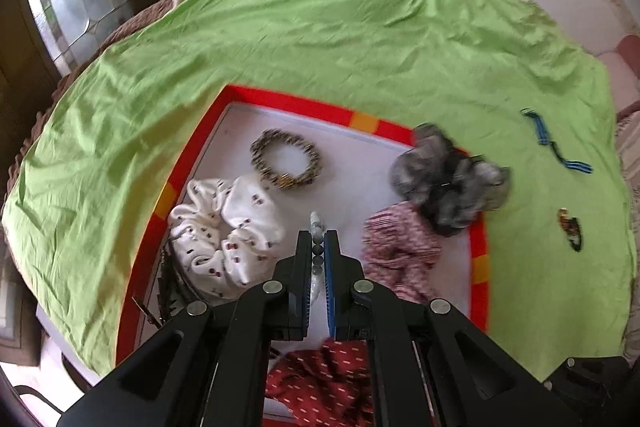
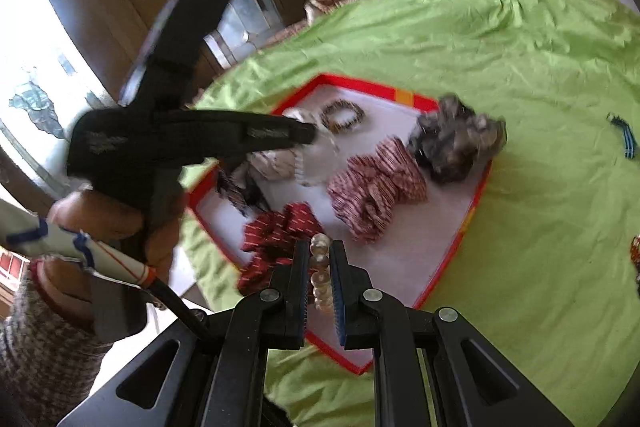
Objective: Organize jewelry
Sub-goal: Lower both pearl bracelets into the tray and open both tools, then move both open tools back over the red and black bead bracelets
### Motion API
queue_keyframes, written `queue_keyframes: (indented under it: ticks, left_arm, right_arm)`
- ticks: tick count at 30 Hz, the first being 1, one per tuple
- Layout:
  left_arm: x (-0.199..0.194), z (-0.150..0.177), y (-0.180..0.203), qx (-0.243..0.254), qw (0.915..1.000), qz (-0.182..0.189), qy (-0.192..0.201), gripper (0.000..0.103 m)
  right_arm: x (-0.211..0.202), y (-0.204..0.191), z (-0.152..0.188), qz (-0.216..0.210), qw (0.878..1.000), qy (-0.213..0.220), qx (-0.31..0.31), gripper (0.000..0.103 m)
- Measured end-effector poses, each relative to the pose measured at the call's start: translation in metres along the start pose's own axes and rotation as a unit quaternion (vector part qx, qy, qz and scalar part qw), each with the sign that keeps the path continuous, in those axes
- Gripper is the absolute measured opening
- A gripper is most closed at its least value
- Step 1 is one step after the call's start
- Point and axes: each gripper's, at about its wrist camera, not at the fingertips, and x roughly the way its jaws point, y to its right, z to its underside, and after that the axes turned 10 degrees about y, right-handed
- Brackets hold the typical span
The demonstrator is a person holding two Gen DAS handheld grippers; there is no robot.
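Two claws, left (image 1: 318,251) and right (image 2: 320,267), each pinch your bead bracelet (image 2: 319,269) above the red-rimmed tray (image 1: 304,101); pulling apart could snap it.

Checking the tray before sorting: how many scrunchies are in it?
4: white scrunchie at the left, striped pink right of centre, grey on the right rim, red dotted nearest. Others may hide under the grippers.

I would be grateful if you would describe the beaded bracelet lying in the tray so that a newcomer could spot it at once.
Start at the green sheet and find the red-rimmed tray with a white floor lying on it. Near the tray's far rim, just beyond the white scrunchie, lies the beaded bracelet. It is the only stiff, open ring of small gold and dark beads there; everything around it is gathered fabric.
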Motion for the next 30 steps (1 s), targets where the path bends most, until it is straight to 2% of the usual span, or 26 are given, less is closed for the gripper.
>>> queue_keyframes:
  ticks: [7, 12, 16, 20, 23, 30]
  left_arm:
    - [0.010, 0.001, -0.006, 0.002, 0.9997, -0.023, -0.003, 0.006]
    - [0.005, 0.001, -0.009, -0.007, 0.9996, -0.025, 0.006, 0.007]
    - [-0.008, 0.002, -0.006, -0.008, 0.9994, -0.026, 0.022, 0.027]
    - [-0.029, 0.003, -0.001, -0.009, 0.9984, -0.033, 0.046, 0.042]
    - [-0.045, 0.007, 0.005, -0.007, 0.9972, -0.042, 0.061, 0.047]
    - [-0.088, 0.028, 0.022, -0.003, 0.9908, -0.083, 0.107, 0.050]
  right_arm:
    - [0.022, 0.024, 0.009, 0.036, 0.999, -0.022, 0.012, 0.012]
    - [0.022, 0.022, 0.010, 0.047, 0.999, -0.021, -0.001, 0.012]
    - [0.015, 0.017, 0.009, 0.044, 0.999, -0.016, -0.012, 0.017]
    - [0.003, 0.012, 0.009, 0.050, 0.999, 0.000, -0.022, 0.039]
    - [-0.009, 0.009, 0.009, 0.054, 0.998, 0.011, -0.027, 0.040]
    - [-0.043, 0.018, 0.023, 0.074, 0.997, 0.029, -0.023, 0.044]
